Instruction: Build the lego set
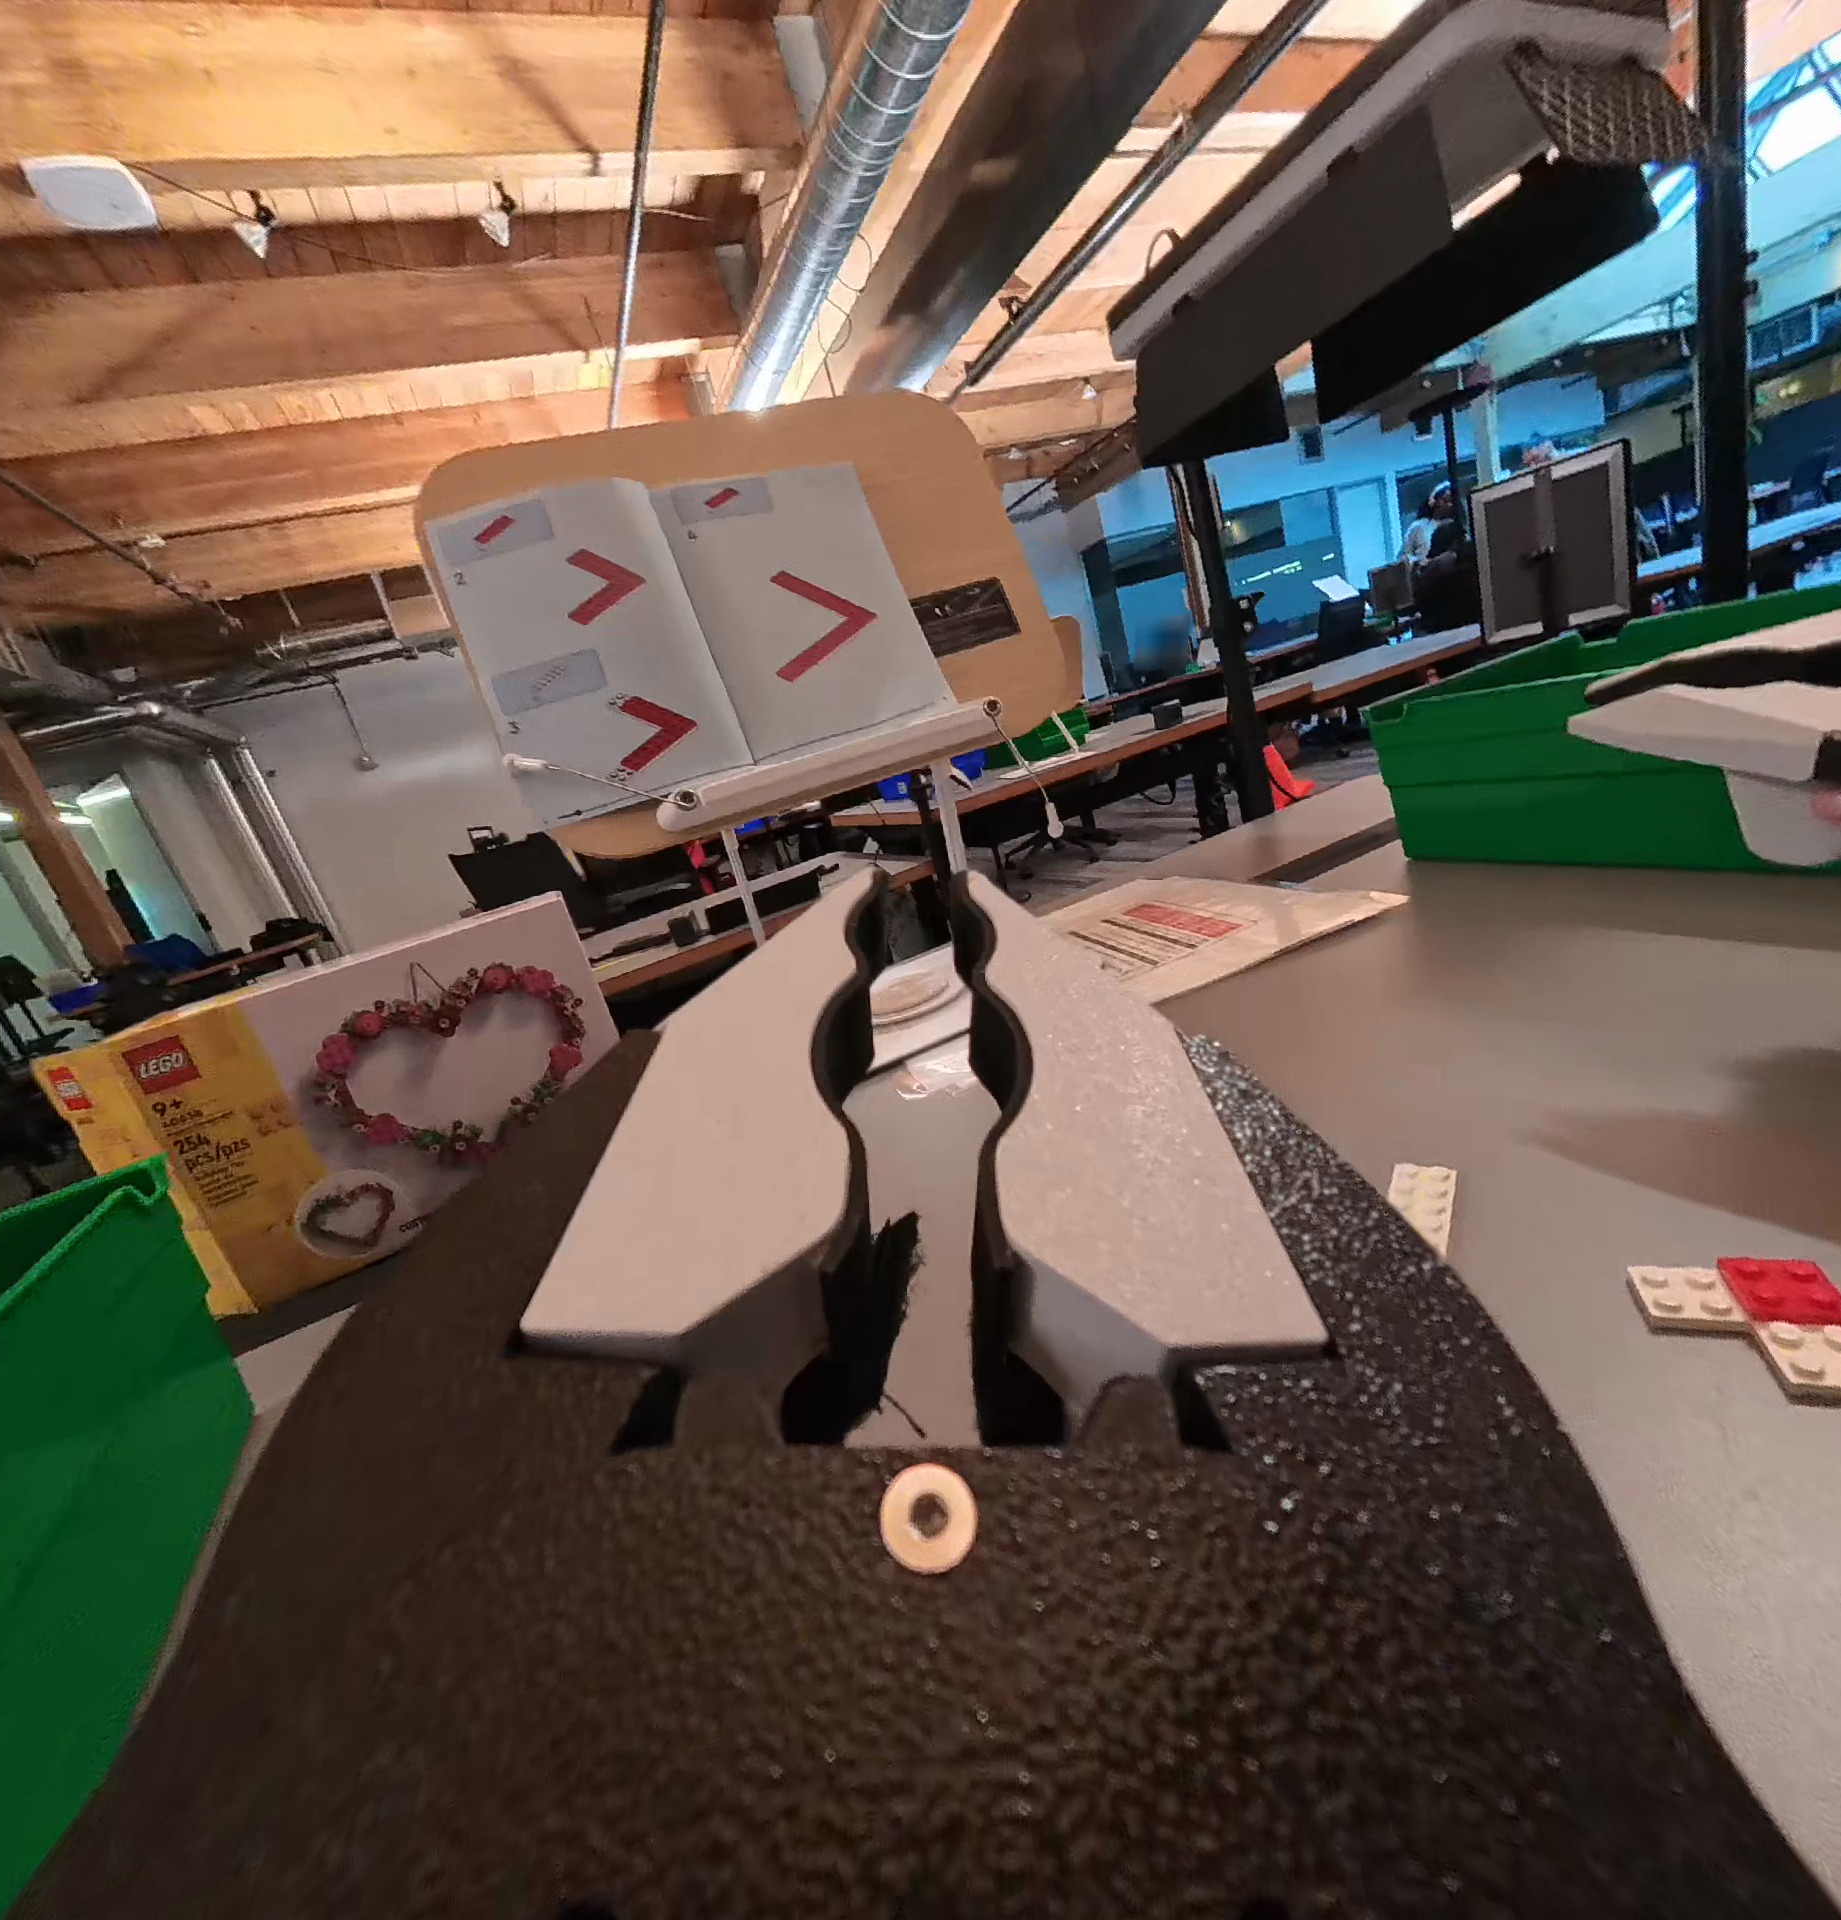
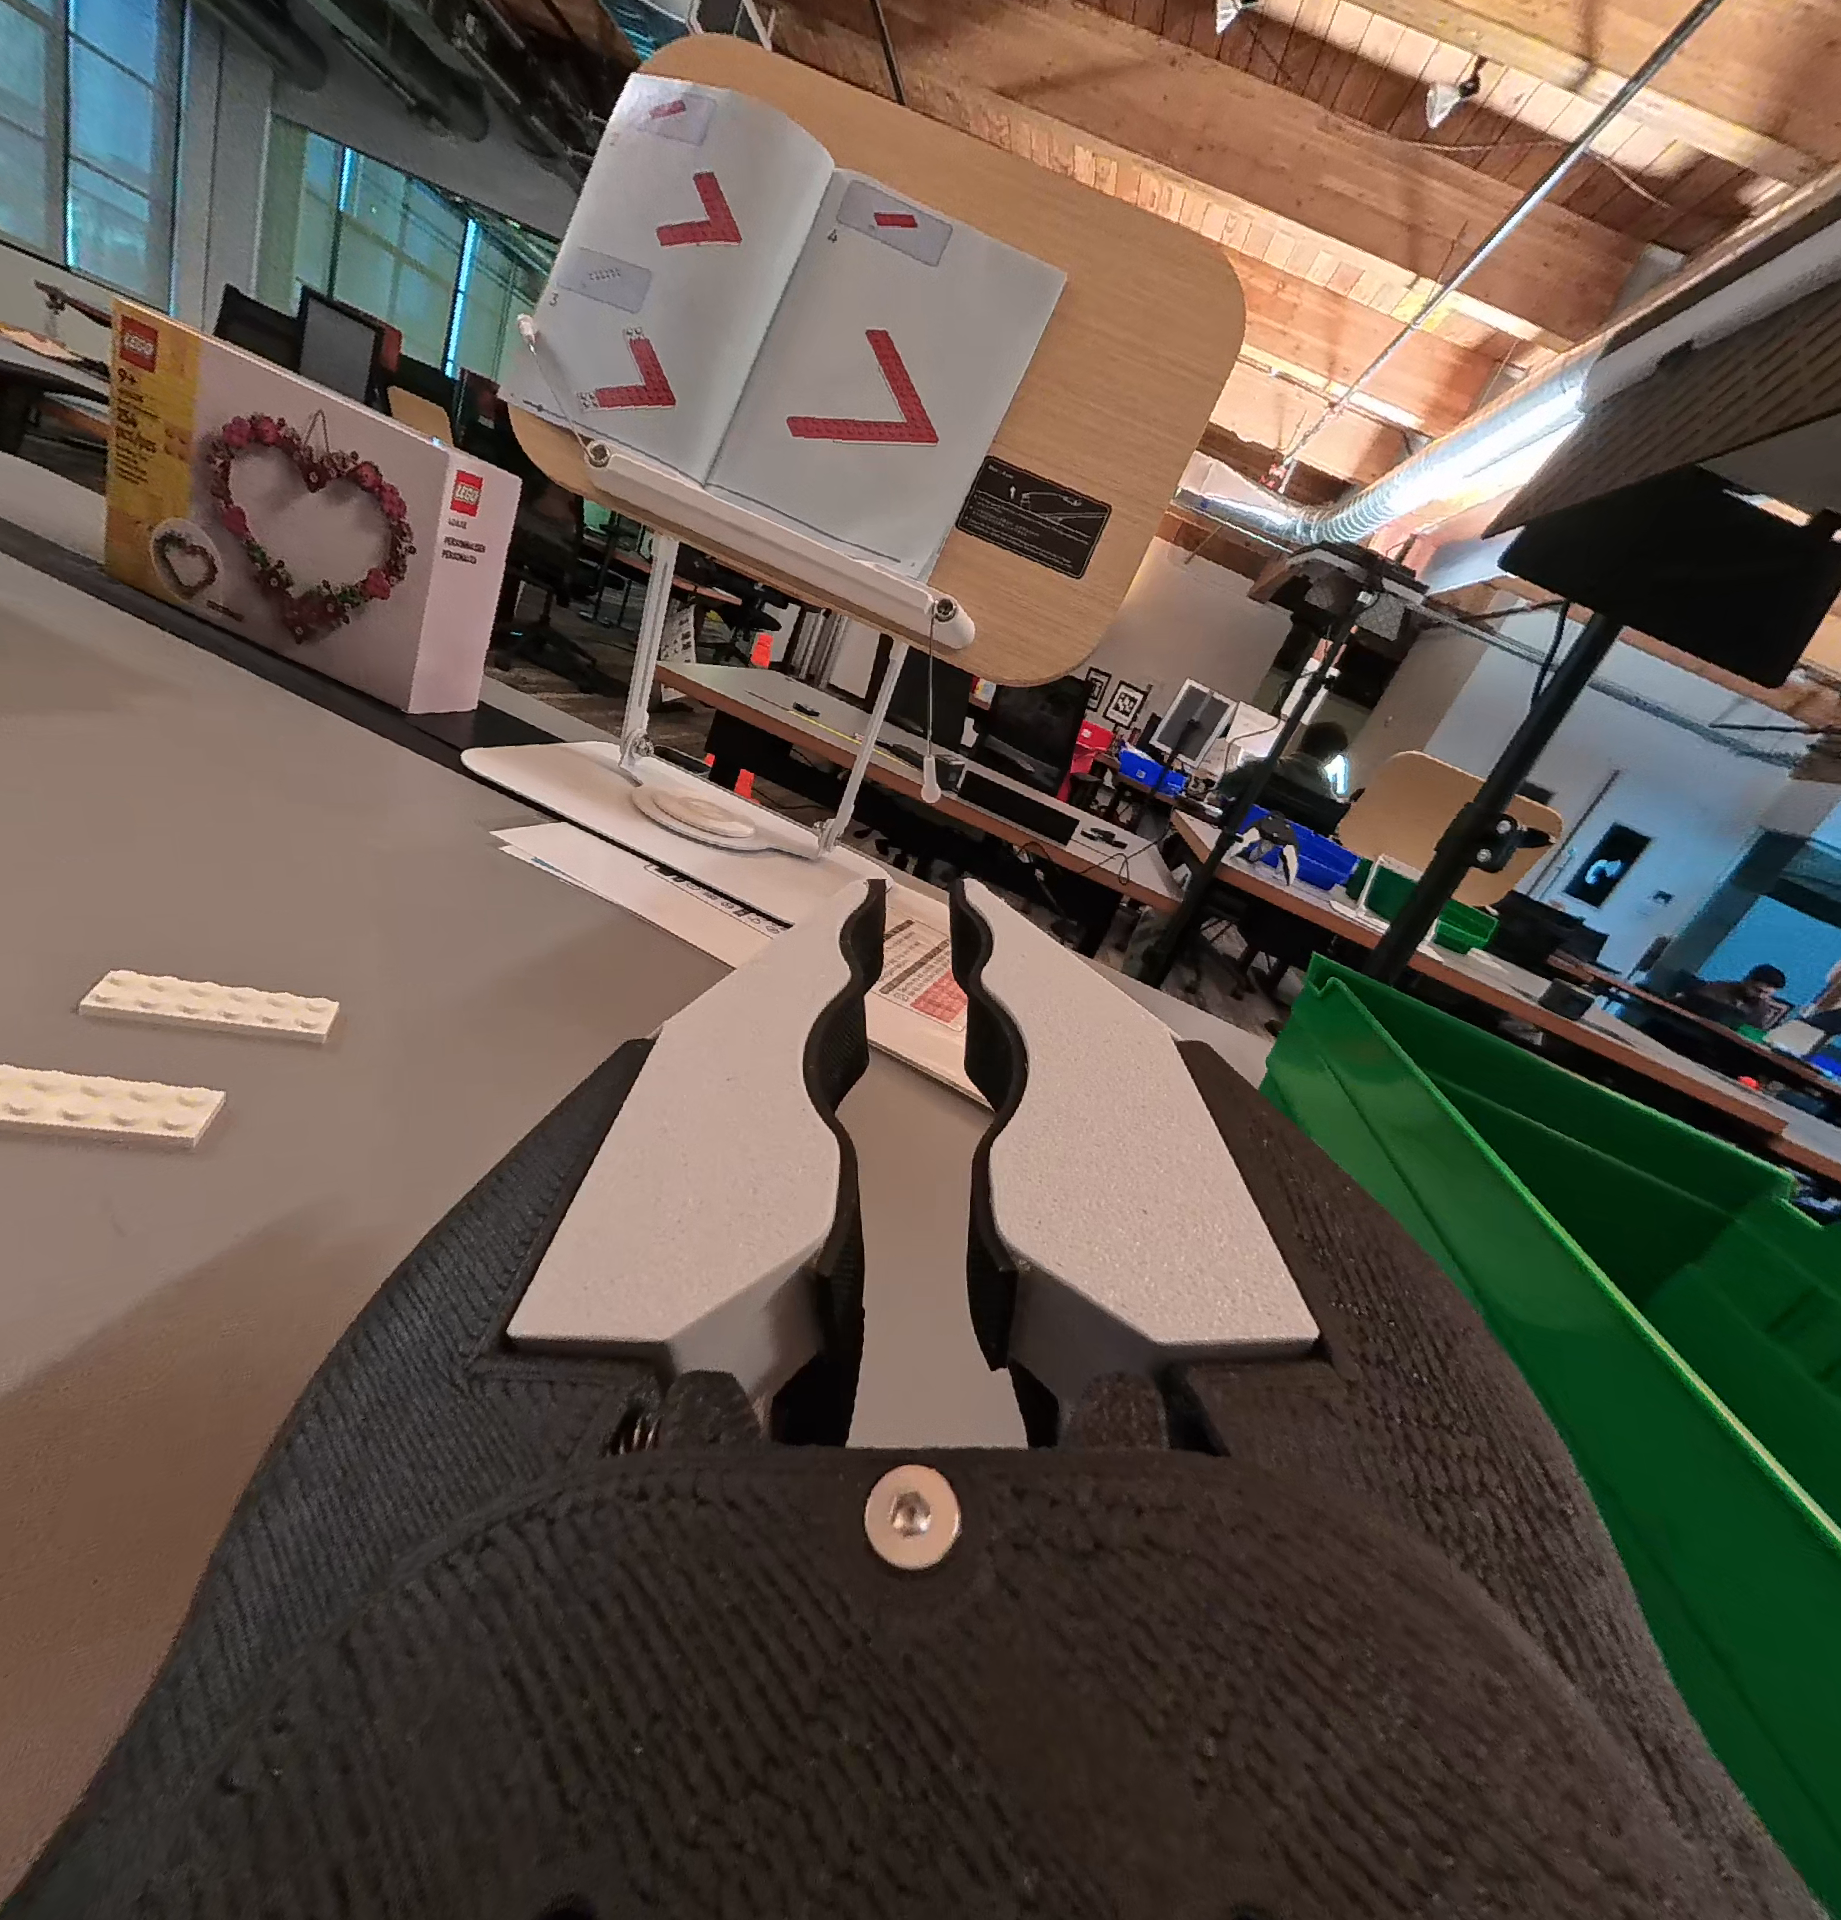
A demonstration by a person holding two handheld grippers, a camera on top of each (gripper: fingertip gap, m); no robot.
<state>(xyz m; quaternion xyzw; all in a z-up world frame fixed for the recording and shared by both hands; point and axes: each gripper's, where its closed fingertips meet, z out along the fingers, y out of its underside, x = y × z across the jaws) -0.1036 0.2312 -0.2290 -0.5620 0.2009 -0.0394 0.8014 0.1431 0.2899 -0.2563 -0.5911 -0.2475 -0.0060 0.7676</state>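
My left gripper [image 1: 916, 896] is open with a narrow gap, holds nothing, and hovers above the grey table [image 1: 1518, 1039]. To its right lie a small assembly of white plates with a red plate [image 1: 1789, 1288] on top, and a separate white plate [image 1: 1423, 1200]. My right gripper [image 2: 916, 904] is open with a narrow gap and empty. It also shows at the right edge of the left wrist view [image 1: 1726, 717]. Two long white plates [image 2: 209, 1006] [image 2: 85, 1103] lie on the table to its left. The open instruction booklet [image 1: 687, 613] [image 2: 781, 312] rests on a wooden stand.
The Lego set box [image 1: 355, 1091] [image 2: 303, 530] stands at the back left. Green bins sit at the left [image 1: 64, 1455] and right [image 1: 1518, 769] [image 2: 1622, 1299]. Printed sheets [image 1: 1207, 925] [image 2: 687, 883] lie by the stand's base. People sit at desks far behind.
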